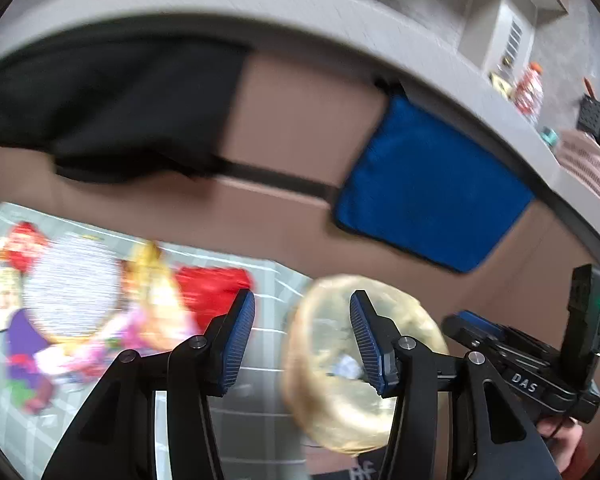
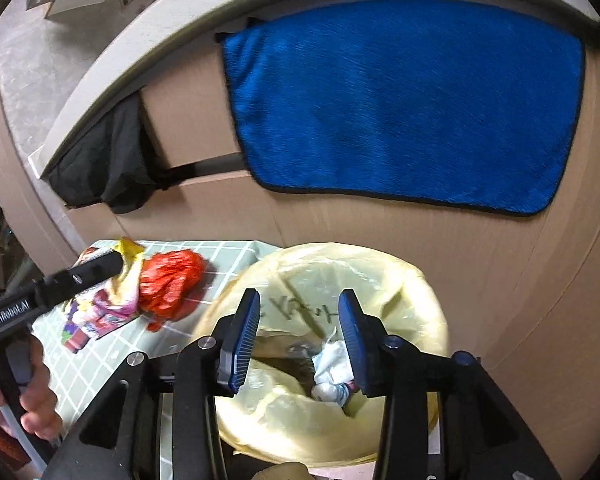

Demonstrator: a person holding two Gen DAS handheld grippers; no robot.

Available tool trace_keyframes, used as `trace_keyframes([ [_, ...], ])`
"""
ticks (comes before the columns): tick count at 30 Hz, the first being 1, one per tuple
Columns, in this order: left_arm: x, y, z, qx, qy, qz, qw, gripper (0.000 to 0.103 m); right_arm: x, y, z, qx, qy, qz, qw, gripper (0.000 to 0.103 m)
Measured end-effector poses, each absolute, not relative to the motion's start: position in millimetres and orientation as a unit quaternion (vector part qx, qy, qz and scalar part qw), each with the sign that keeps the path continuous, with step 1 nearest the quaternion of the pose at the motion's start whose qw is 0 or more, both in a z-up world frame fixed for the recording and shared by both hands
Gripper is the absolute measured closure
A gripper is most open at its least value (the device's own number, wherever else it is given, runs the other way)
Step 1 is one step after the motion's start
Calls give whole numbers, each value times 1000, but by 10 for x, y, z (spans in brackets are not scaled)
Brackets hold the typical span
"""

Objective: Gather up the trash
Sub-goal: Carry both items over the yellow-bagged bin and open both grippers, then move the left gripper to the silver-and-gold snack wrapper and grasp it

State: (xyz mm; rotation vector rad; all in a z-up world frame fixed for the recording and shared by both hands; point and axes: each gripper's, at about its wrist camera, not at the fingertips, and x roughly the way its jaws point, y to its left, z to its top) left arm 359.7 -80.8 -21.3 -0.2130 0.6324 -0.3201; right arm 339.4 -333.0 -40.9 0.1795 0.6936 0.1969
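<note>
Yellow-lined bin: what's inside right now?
In the yellow-lined bin, crumpled white paper trash lies against a dark patch low down. The liner's folds and the right gripper, open above it, cover the rest, so anything deeper cannot be told.

Both the left gripper (image 1: 302,336) and the right gripper (image 2: 298,336) have black linkage arms, silver pivot screws and ribbed blue pads (image 2: 242,344).
</note>
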Motion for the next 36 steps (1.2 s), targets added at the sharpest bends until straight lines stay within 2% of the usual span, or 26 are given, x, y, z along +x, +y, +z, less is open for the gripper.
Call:
trace_keyframes([
  [13,2605,365,690,-179,231,-140,946,53,2898,-2393,614,18,233,120,965,64],
  [19,2224,904,869,-173,187,-82,963,53,2692,-1978,881,-14,211,145,967,55],
  [24,2033,1319,848,-170,182,-40,968,53,2604,-1666,964,-24,210,172,962,44],
  [31,2064,1670,521,-171,214,-8,962,52,2688,-1286,854,-42,230,196,952,44],
  [36,2338,1810,76,-171,250,-6,953,52,2850,-1119,694,-48,242,210,946,44],
])
